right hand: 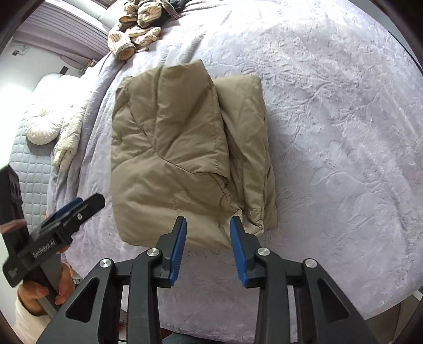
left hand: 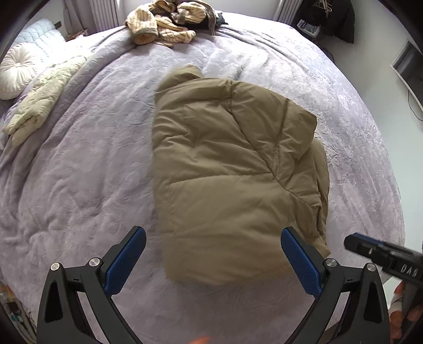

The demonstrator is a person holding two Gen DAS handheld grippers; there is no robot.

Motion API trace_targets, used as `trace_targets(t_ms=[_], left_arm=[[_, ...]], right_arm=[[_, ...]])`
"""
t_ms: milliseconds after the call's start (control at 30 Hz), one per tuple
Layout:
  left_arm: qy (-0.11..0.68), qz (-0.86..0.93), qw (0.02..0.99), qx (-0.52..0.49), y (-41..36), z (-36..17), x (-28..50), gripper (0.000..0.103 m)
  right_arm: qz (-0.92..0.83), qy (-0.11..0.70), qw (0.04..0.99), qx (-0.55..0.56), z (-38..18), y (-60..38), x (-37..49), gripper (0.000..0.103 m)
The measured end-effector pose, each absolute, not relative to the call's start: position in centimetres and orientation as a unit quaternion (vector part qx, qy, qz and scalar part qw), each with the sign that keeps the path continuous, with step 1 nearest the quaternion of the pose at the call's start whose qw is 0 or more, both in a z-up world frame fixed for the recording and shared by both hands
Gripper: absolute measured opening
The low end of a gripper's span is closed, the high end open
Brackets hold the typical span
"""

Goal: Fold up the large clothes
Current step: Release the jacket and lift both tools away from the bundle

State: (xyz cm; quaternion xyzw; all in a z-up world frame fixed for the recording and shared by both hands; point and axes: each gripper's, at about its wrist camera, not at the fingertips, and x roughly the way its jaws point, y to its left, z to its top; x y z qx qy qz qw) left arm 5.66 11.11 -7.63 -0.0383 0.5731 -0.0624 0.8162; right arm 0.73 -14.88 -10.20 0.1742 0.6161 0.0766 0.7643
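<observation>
Right wrist view: your right claw (right hand: 208, 232) hangs part open and empty over the near edge of the folded jacket (right hand: 169, 148) on the bed (right hand: 330, 132). Left claw (left hand: 212, 260) gapes wide, empty too. Puffy, light, slippery: pinch doubled seams, not loose shell.

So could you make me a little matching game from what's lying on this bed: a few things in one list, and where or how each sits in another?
Things:
1. tan puffer jacket
2. striped clothes
3. round white cushion
4. left gripper

Descriptions:
A. heaped at the bed's far edge
B. folded, mid-bed
C. jaws wide apart, empty
D. by the headboard, beside a cream quilted garment

Pairs: 1-B, 2-A, 3-D, 4-C
</observation>
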Motion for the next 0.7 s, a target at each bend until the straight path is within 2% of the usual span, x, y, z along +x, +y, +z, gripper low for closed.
trace_targets(t_ms=[67,133,267,367,433,500,600,633,700], left_arm=[[0.570,-0.063,0.818,-0.038,11.5,-7.0,5.0,0.102],[0.563,-0.057,0.824,-0.030,11.6,-6.2,4.3,0.102],[0.537,-0.018,0.843,0.013,11.7,-4.3,2.8,0.102],[0.528,-0.012,0.849,-0.008,12.5,-3.2,2.0,0.102],[0.528,-0.009,0.849,-0.018,13.1,-2.7,1.7,0.102],[0.525,0.001,0.851,-0.016,13.5,-2.2,1.4,0.102],[0.517,0.008,0.855,-0.022,13.9,-1.3,0.9,0.102],[0.515,0.008,0.857,-0.027,13.9,-1.0,0.8,0.102],[0.510,0.010,0.860,-0.031,14.0,-0.4,0.5,0.102]], right_arm=[[0.076,0.613,0.768,0.171,-9.6,-14.5,0.4,0.037],[0.074,0.610,0.771,0.166,-9.0,-13.8,0.4,0.047],[0.067,0.601,0.783,0.147,-7.5,-13.1,0.1,0.053],[0.061,0.595,0.791,0.134,-6.3,-12.7,-0.2,0.061],[0.057,0.589,0.797,0.124,-5.5,-12.4,-0.5,0.075],[0.052,0.579,0.806,0.110,-4.5,-12.0,-0.8,0.082],[0.040,0.560,0.823,0.088,-3.0,-11.6,-1.3,0.085],[0.039,0.554,0.827,0.086,-2.6,-11.5,-1.4,0.093],[0.034,0.530,0.843,0.081,-1.5,-11.3,-1.9,0.103]])
